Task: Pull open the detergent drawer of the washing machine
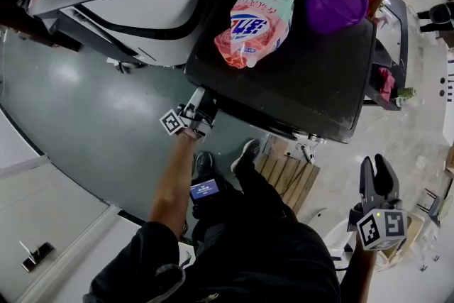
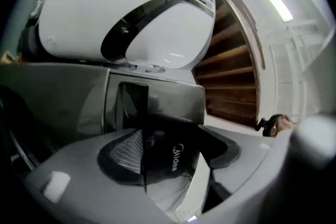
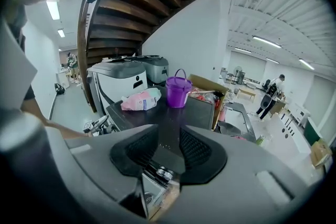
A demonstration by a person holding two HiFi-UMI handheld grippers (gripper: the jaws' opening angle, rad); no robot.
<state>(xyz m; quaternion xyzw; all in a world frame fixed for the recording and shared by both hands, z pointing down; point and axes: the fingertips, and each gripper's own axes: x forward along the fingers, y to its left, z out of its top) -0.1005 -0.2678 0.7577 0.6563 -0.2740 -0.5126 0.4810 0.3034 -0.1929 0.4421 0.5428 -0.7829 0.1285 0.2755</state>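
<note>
1. The detergent drawer [image 2: 170,157] sits at the front left corner of the dark washing machine [image 1: 298,74]. Its dark face with pale lettering appears to stand out a little from the grey front panel, so the pull looks begun or largely done.
2. The left claw [image 1: 190,118] is at that corner with its jaws spread wide. The drawer's face lies between them, but the pads do not seem to press on it.
3. What may be left: judging whether the drawer is out far enough, and pulling further if not. How deep it has come I cannot tell.
4. The right claw [image 1: 376,165] hangs low, well apart from the machine, jaws a little apart and empty.
5. The drawer shows a pale part under its face; any contents are hidden.
6. On the machine's top surface stands 1 purple bucket [image 1: 336,1]; what it holds is unclear.
7. Beside it lies 1 pink and white detergent bag [image 1: 253,28], flat on its side.
</note>
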